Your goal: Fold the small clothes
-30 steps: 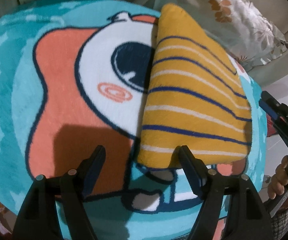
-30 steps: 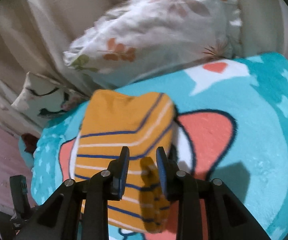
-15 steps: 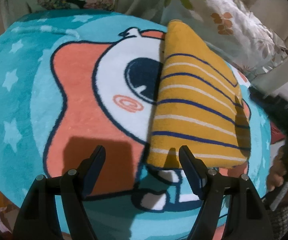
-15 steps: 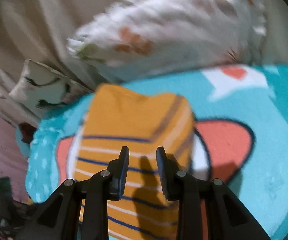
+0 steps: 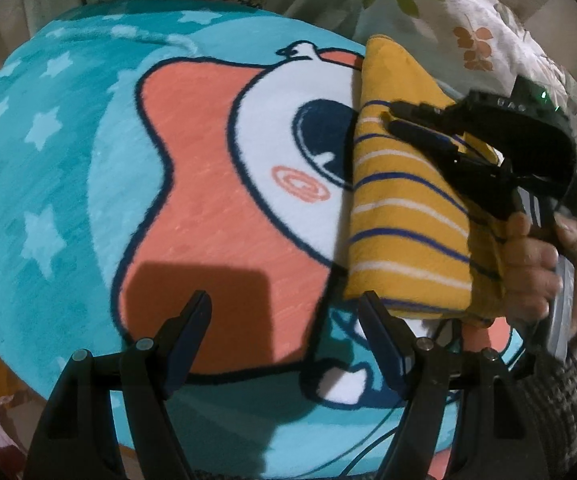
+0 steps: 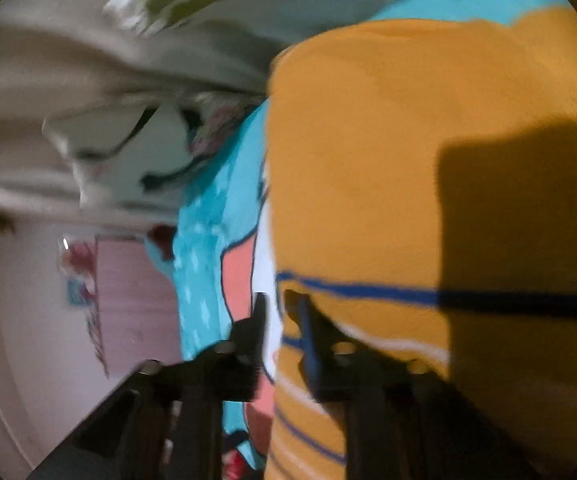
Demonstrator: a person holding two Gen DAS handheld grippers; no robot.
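Cartoon blanket [image 5: 216,240] under folded garment [image 5: 404,216] (striped)

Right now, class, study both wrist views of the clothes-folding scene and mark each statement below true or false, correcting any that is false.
1. The folded garment is yellow with blue and white stripes. True.
2. The left gripper has its jaws clamped on the garment. False: they stand wide apart, holding nothing.
3. The garment lies on a plain white sheet. False: it lies on a teal cartoon blanket with stars.
4. The right gripper is over the garment. True.
5. A floral pillow sits beyond the blanket. True.
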